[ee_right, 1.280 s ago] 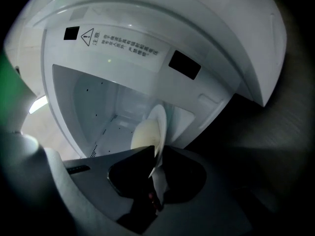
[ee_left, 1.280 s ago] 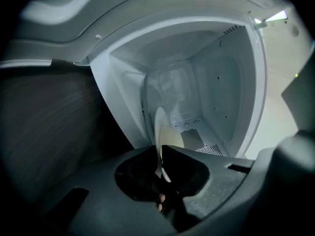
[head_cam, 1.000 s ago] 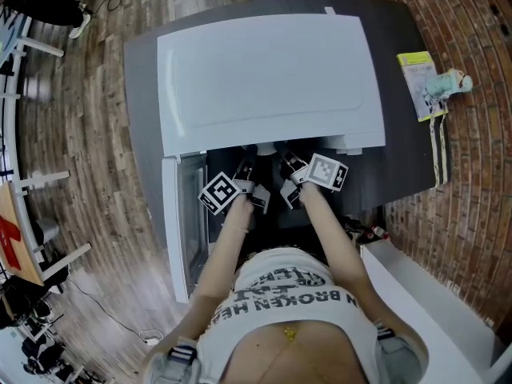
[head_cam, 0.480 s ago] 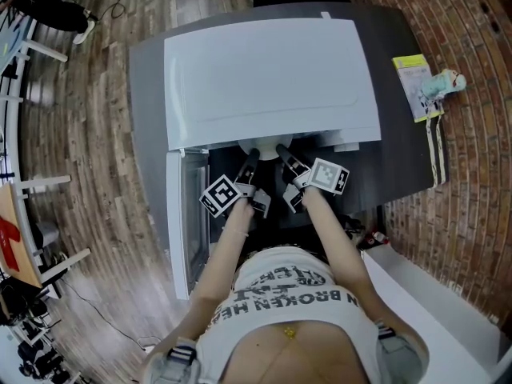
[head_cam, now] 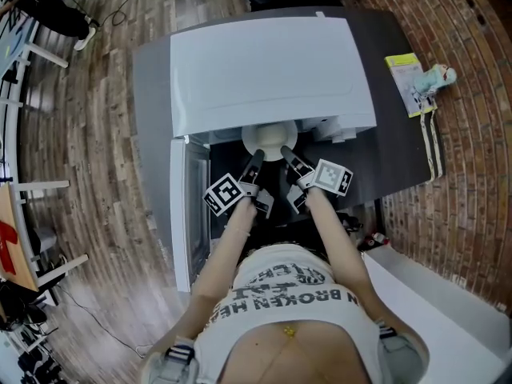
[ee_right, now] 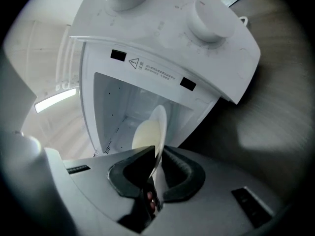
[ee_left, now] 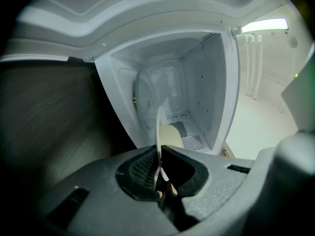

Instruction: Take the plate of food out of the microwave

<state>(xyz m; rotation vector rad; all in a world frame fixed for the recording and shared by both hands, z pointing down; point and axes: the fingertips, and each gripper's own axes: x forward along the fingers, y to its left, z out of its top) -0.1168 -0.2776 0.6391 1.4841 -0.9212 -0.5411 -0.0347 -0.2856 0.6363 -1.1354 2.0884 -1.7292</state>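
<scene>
A white plate [head_cam: 270, 139] with pale food on it sticks halfway out of the front of the white microwave [head_cam: 264, 70]. My left gripper [head_cam: 257, 158] is shut on the plate's left rim and my right gripper [head_cam: 286, 153] on its right rim. In the left gripper view the plate [ee_left: 158, 128] runs edge-on into the closed jaws of the left gripper [ee_left: 160, 162], with the lit empty cavity [ee_left: 172, 87] behind it. In the right gripper view the plate [ee_right: 159, 124] and its pale food [ee_right: 144, 134] sit in the pinched jaws of the right gripper [ee_right: 155, 167].
The microwave door [head_cam: 183, 214] hangs open at the left. A dark table [head_cam: 400, 154] carries the oven, with a yellow packet and a small bottle [head_cam: 418, 82] at the right. The control knobs [ee_right: 210, 19] lie right of the cavity. A white box [head_cam: 436, 314] stands at the lower right.
Both grippers have drawn back toward the person and the plate has slid out from under the microwave's top into view. The jaws have stayed pinched on its rim.
</scene>
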